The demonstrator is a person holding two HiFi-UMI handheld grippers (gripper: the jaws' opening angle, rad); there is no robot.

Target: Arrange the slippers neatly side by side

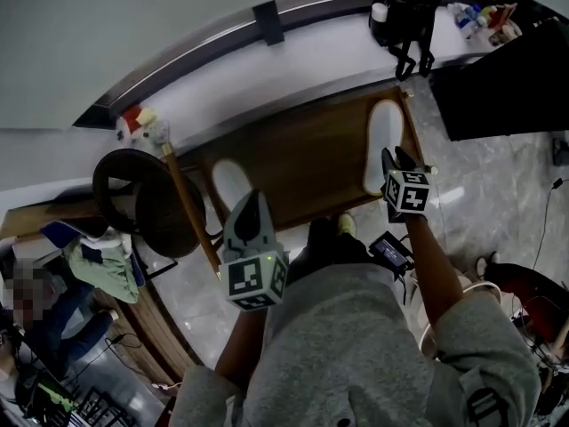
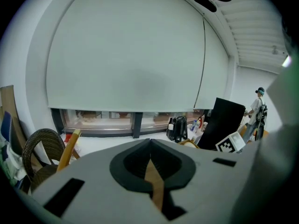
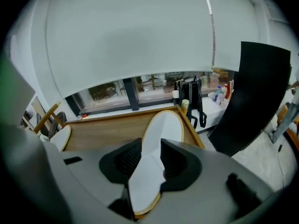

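Two slippers [image 1: 230,183] [image 1: 385,145] lie apart on wooden table [image 1: 302,163] by window [image 3: 112,90]; left gripper [image 1: 252,197] closed, right gripper [image 1: 397,160] spread.

Person from above: a grey top [image 1: 356,345] with short sleeves, dark trousers [image 1: 322,243] and one pale yellow-green shoe [image 1: 347,225]. Left tool [image 1: 252,201]: light grey shell with a black ribbed lining, ending in a white cube [image 1: 255,278] printed with black square markers and bearing a small green light. Right tool [image 1: 396,158]: black at the tips, grey shell behind, with a second marker cube [image 1: 407,192] of the same pattern.
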